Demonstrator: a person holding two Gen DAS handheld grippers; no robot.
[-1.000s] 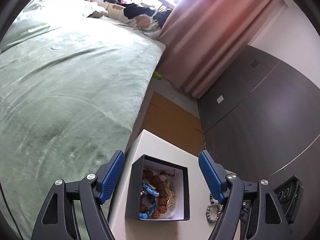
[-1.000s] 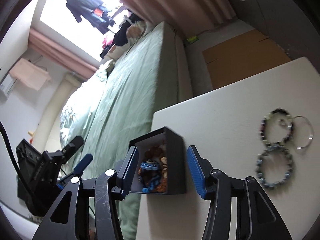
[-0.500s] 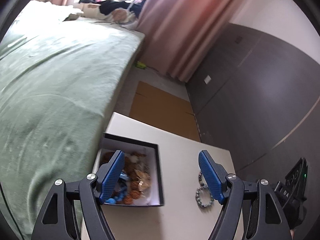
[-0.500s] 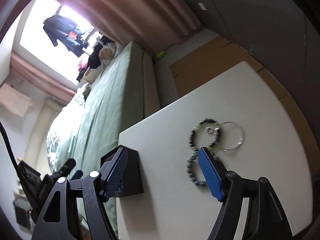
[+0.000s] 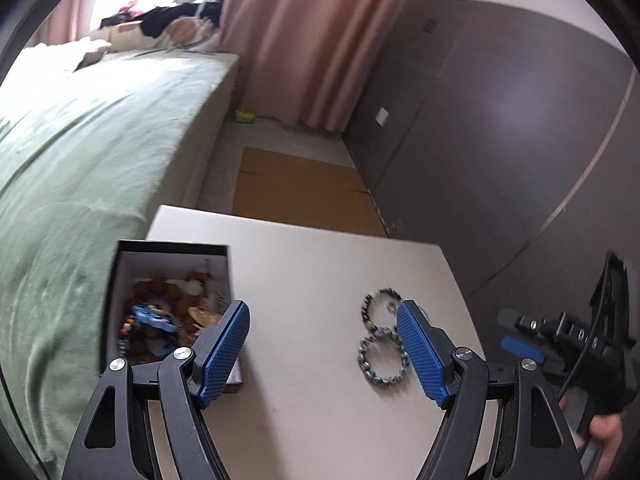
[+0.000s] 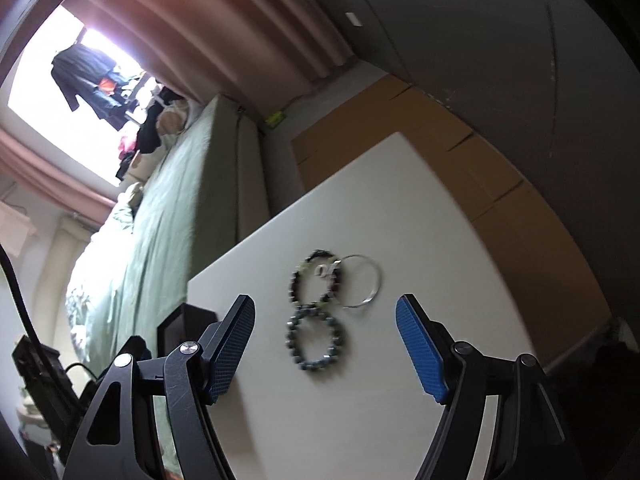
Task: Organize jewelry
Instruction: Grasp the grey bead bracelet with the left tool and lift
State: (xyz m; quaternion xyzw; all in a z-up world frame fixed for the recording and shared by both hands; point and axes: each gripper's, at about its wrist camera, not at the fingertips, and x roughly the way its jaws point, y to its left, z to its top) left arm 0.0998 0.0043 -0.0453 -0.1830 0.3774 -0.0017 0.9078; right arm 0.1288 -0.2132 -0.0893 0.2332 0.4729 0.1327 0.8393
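Note:
A black jewelry box (image 5: pixel 120 280) full of beads and charms stands at the left edge of the white table (image 5: pixel 320 264). To its right lie a dark bead bracelet (image 5: pixel 366 364) and a mixed bead bracelet (image 5: pixel 368 304), touching each other. My left gripper (image 5: pixel 322 312) hovers open over bare table between box and bracelets. In the right wrist view my right gripper (image 6: pixel 325 304) hangs open above the dark bracelet (image 6: pixel 289 336), the mixed bracelet (image 6: pixel 296 280) and a thin silver bangle (image 6: pixel 376 284). Nothing is held. The box corner (image 6: pixel 180 324) shows behind its left finger.
A bed with a green cover (image 5: pixel 80 140) runs along the table's left side. Flattened cardboard (image 5: pixel 300 192) lies on the floor beyond the table, below pink curtains and a dark wall. A hand holding the right gripper's body (image 5: pixel 568 340) is at the right table edge.
Both views have swung from the box rightward to the bracelets. The right gripper's jaws, earlier narrower around the box, have widened and left it behind. The left gripper stays open.

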